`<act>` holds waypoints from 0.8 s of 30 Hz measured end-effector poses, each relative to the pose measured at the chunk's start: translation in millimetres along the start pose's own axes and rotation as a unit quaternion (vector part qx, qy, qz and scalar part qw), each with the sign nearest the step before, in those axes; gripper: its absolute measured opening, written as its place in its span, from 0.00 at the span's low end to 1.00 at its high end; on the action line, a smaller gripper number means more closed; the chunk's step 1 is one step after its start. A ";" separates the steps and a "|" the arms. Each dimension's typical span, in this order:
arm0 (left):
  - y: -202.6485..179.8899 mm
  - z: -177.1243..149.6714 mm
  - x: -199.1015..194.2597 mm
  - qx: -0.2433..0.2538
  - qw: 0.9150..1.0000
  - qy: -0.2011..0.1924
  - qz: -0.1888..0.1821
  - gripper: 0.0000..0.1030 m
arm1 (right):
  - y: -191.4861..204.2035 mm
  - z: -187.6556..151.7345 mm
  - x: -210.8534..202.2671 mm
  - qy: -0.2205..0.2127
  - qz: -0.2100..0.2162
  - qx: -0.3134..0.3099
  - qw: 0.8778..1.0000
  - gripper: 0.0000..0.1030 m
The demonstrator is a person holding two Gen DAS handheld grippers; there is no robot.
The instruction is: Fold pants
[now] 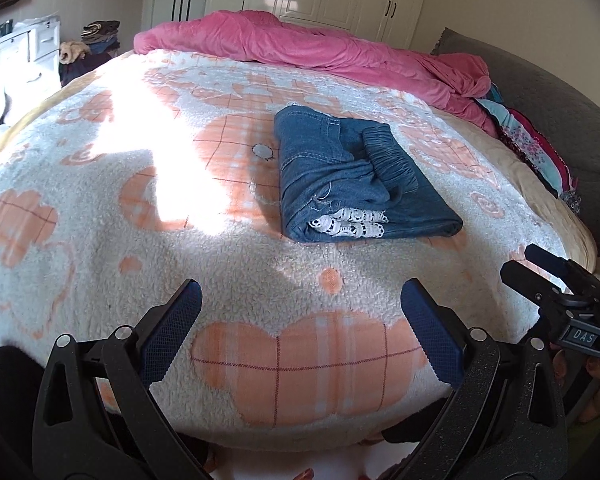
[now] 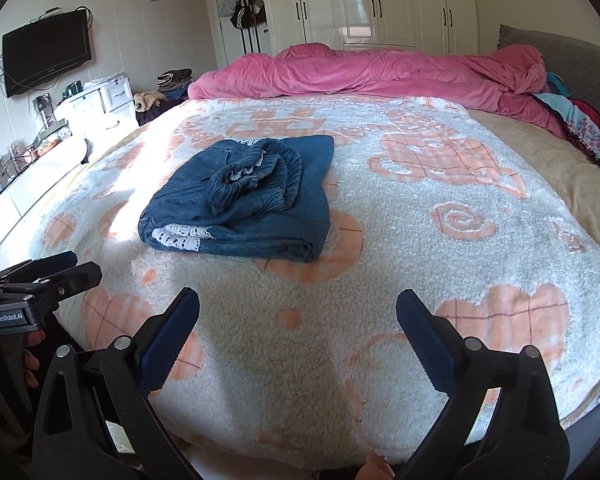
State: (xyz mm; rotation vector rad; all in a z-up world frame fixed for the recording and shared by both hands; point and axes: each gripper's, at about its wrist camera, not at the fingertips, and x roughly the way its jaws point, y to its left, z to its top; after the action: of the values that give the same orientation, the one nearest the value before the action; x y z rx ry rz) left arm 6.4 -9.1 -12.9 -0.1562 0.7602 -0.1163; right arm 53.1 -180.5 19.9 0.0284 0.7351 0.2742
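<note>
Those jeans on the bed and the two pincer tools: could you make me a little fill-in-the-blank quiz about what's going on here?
1. The jeans lie in a ____ bundle on the blanket.
2. The trim peeking from the bundle's near edge is white ____.
3. Both the left gripper and the right gripper are ____ and hold nothing.
4. The quilt heaped at the far side of the bed is ____.

Missing words: folded; lace; open; pink

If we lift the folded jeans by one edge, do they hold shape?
Probably not: the folded jeans are soft denim in loose layers, so they would likely sag and unfold. The bunched waistband on top may slide off. The fleecy blanket should resist pushing.
</note>
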 end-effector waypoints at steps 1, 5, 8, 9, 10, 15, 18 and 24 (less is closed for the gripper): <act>0.8 -0.7 1.3 -0.003 1.000 0.000 -0.001 0.91 | -0.5 -1.4 2.1 0.001 -0.003 0.001 1.000 0.96; 1.0 -2.2 6.0 -0.005 1.000 0.002 -0.001 0.91 | -1.9 -6.7 10.3 0.008 -0.005 0.004 1.000 0.96; 2.9 -2.8 10.1 -0.009 1.000 0.004 0.002 0.91 | -1.8 -9.0 16.4 0.013 -0.007 0.000 1.000 0.96; 3.6 -3.1 11.6 -0.010 1.000 0.005 0.004 0.91 | -1.4 -10.0 18.7 0.016 -0.008 -0.001 1.000 0.96; 4.0 -3.2 12.9 -0.011 1.000 0.006 0.006 0.91 | -0.6 -11.0 19.6 0.017 -0.010 -0.003 1.000 0.96; 4.3 -4.8 17.3 -0.009 1.000 0.012 0.012 0.91 | 0.1 -12.9 22.2 0.018 -0.010 -0.005 1.000 0.96; 3.4 -5.0 18.2 -0.007 1.000 0.014 0.011 0.91 | -0.3 -13.7 23.5 0.018 -0.011 -0.003 1.000 0.96; 3.2 -4.5 17.0 -0.007 1.000 0.013 0.012 0.91 | -1.5 -12.8 22.6 0.018 -0.009 0.000 1.000 0.96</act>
State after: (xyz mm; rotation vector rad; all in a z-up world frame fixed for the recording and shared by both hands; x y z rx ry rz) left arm 15.7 -9.2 -28.2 -0.1600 0.7889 -0.0906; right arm 61.0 -177.0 -4.7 0.0164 0.7700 0.2582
